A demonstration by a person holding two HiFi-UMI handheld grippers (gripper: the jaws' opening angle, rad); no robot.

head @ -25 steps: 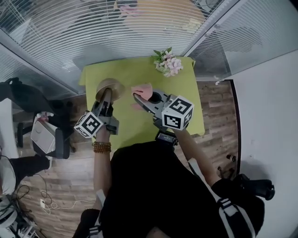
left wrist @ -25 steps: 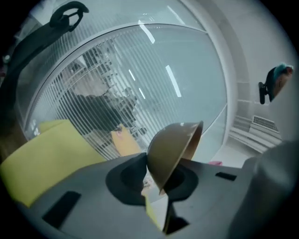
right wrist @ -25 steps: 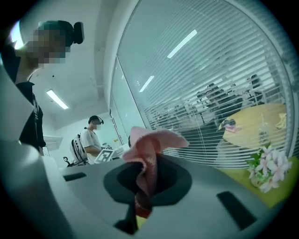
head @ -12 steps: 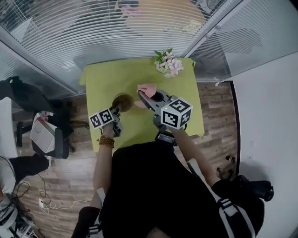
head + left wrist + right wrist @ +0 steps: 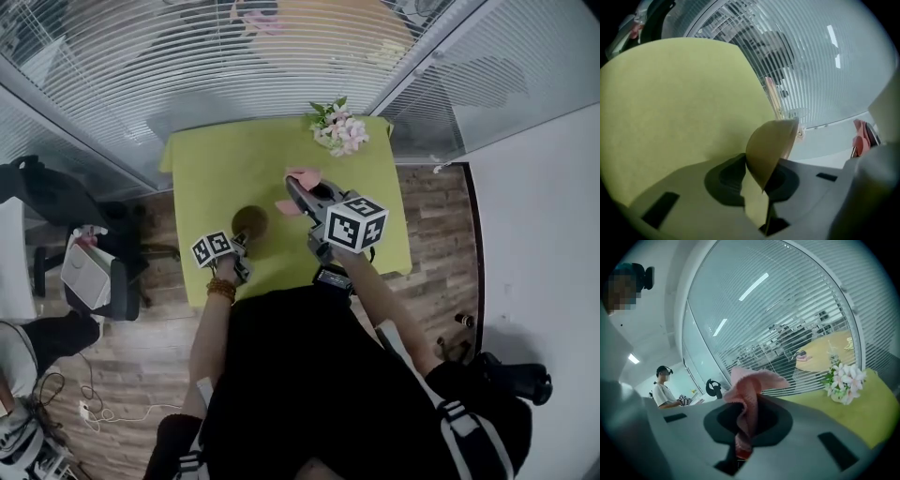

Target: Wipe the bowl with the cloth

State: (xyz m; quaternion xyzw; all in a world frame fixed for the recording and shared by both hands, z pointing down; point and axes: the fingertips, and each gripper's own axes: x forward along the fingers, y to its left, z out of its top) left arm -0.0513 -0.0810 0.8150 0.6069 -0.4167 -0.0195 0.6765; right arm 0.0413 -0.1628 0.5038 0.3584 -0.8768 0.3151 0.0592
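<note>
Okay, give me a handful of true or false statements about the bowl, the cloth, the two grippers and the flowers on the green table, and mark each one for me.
1. The left gripper is shut on the rim of the round brown bowl. True.
2. The right gripper is open with nothing between its jaws. False: it is shut on the crumpled pink cloth.
3. The pink cloth lies inside the brown bowl. False: in the head view the cloth is apart from the bowl, to its right, in the right gripper.
4. A bunch of pale pink flowers stands at the far right corner of the yellow-green table. True.
</note>
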